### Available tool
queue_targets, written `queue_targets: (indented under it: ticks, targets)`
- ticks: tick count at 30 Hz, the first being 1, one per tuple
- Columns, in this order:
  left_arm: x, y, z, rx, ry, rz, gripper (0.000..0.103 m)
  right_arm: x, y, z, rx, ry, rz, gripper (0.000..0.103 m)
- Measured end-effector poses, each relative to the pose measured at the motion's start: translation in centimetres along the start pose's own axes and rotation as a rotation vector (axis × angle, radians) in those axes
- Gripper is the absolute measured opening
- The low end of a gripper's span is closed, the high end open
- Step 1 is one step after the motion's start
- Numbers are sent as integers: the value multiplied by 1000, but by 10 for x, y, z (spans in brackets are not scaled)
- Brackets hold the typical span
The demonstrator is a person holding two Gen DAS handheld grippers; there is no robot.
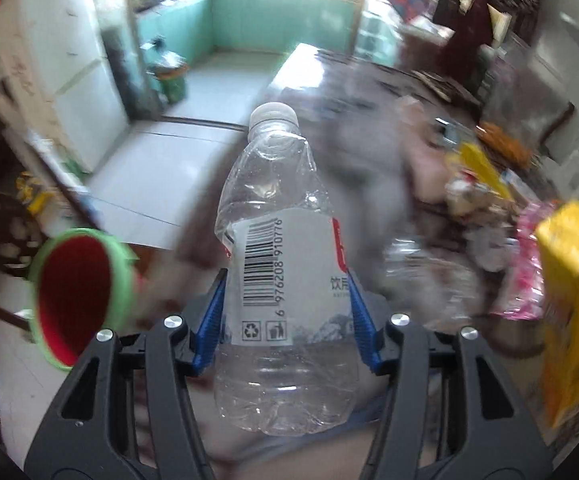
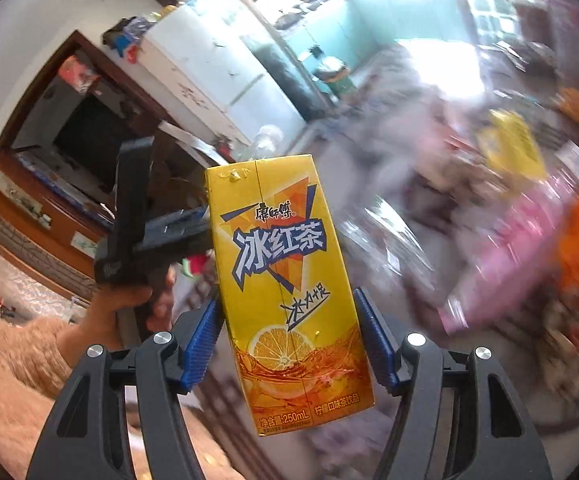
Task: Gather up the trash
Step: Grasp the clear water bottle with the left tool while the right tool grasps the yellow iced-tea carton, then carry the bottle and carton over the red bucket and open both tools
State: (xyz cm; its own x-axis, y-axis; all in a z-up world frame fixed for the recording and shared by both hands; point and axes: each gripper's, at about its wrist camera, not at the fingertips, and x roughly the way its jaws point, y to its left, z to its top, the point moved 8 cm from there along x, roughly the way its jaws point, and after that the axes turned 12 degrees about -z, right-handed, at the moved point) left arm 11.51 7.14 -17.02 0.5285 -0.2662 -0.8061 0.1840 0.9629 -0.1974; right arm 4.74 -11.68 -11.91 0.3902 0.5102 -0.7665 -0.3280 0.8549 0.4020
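Centre of right wrist view: right gripper (image 2: 289, 336) clamped on yellow tea carton (image 2: 285, 288), upright.
Centre of left wrist view: left gripper (image 1: 287, 316) gripping crushed clear bottle (image 1: 281, 264), cap up.
Lower left: red cup (image 1: 75, 296).

Bottle (image 1: 285, 280) between left gripper (image 1: 287, 312) fingers; carton (image 2: 289, 292) between right gripper (image 2: 289, 340) fingers, right of bottle.

Both claws raised and gripping.

The left claw (image 1: 287, 300) points forward and down, its blue pads (image 1: 213, 316) pressed on a load; a hand (image 2: 129, 304) in a fuzzy tan sleeve (image 2: 17, 356) grips its handle. The right claw (image 2: 289, 328) clamps likewise, blue pads (image 2: 373, 340) tight on both sides.
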Motion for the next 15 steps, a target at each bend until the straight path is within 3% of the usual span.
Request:
queue_targets:
  ticks: [3,6,10,15]
  targets:
    - [-26,66,-2,-23,-23,81,54,41,46,23,-47,13,5,62]
    - [-39,131,-5,-73,-6,112,54,100,87,45,-40,52,24,62]
    - [-44,202,-21,-132,26,153,54,175,146,71,-29,129,55,62]
    - [-35,268,-45,-183,87,176,54,250,201,77,-27,228,48,62]
